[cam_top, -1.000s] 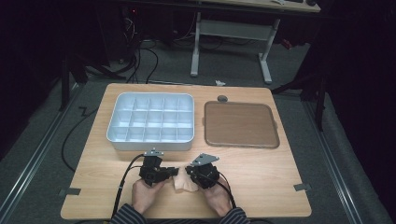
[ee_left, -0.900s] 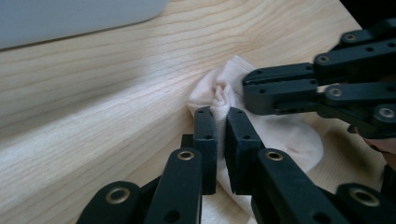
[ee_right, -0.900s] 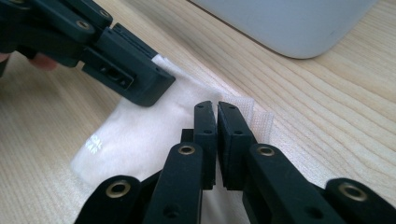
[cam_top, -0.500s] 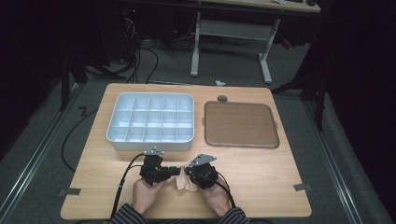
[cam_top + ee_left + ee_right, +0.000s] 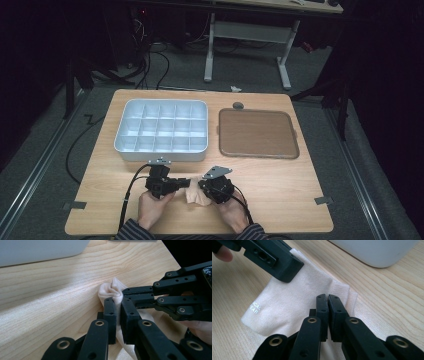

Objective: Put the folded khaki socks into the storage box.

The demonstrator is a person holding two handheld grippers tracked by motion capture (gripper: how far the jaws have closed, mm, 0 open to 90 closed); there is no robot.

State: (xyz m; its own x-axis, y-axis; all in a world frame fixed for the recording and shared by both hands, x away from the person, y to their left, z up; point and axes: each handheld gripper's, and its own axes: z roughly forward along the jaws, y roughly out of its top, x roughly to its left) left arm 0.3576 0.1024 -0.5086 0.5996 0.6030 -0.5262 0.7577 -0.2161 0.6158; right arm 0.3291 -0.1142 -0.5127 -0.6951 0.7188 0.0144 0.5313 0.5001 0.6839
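A pale pink sock (image 5: 192, 194) lies on the wooden table near its front edge, between my two grippers. My left gripper (image 5: 185, 184) points right and is shut on a bunched fold of the sock (image 5: 113, 290); in the left gripper view the cloth is pinched between its jaws (image 5: 118, 303). My right gripper (image 5: 203, 186) points left, and its jaws (image 5: 327, 300) are shut on the ribbed cuff edge of the sock (image 5: 292, 300). The tips of the two grippers nearly meet. White lettering shows on the sock's flat part. A hand holds each gripper.
A white tray (image 5: 160, 154) with several empty compartments stands behind the grippers at the left. A shallow brown tray (image 5: 257, 134) sits to its right, with a small grey round piece (image 5: 238, 105) beyond it. Cables trail off the front left.
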